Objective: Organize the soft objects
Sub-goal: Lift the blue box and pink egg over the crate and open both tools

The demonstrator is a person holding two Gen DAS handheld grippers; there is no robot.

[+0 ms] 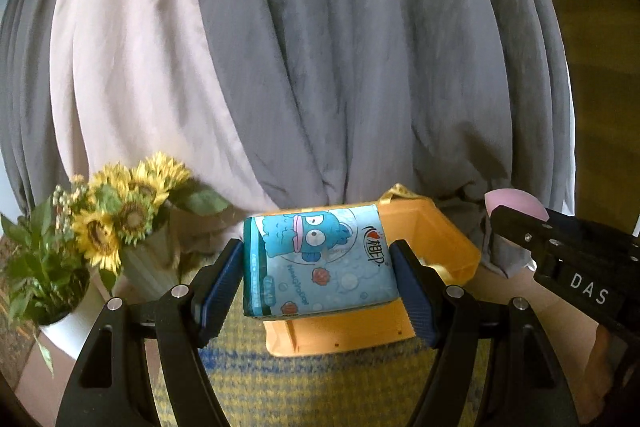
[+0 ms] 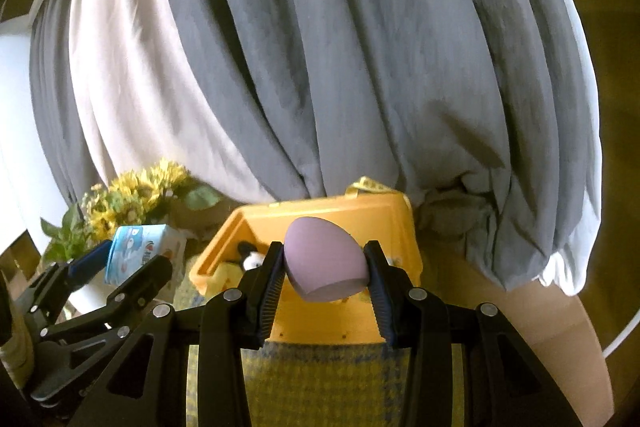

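My left gripper [image 1: 318,267] is shut on a blue tissue pack [image 1: 318,263] printed with a cartoon fish, held above the near rim of an orange box [image 1: 444,239]. From the right wrist view the same tissue pack [image 2: 136,247] shows at the left between the left gripper's fingers [image 2: 88,263]. My right gripper [image 2: 326,267] is shut on a pink egg-shaped sponge [image 2: 326,259], held over the orange box [image 2: 352,215]. A small black-and-white plush [image 2: 250,259] and something yellow lie inside the box. The pink sponge [image 1: 516,205] peeks out at the right of the left wrist view.
Grey and pale curtains [image 1: 320,67] hang close behind the box. A vase of sunflowers [image 1: 120,211] and a white pot of greenery [image 1: 44,267] stand at the left. A yellow-and-blue checked cloth [image 1: 280,379] lies under the box on a wooden table [image 2: 560,339].
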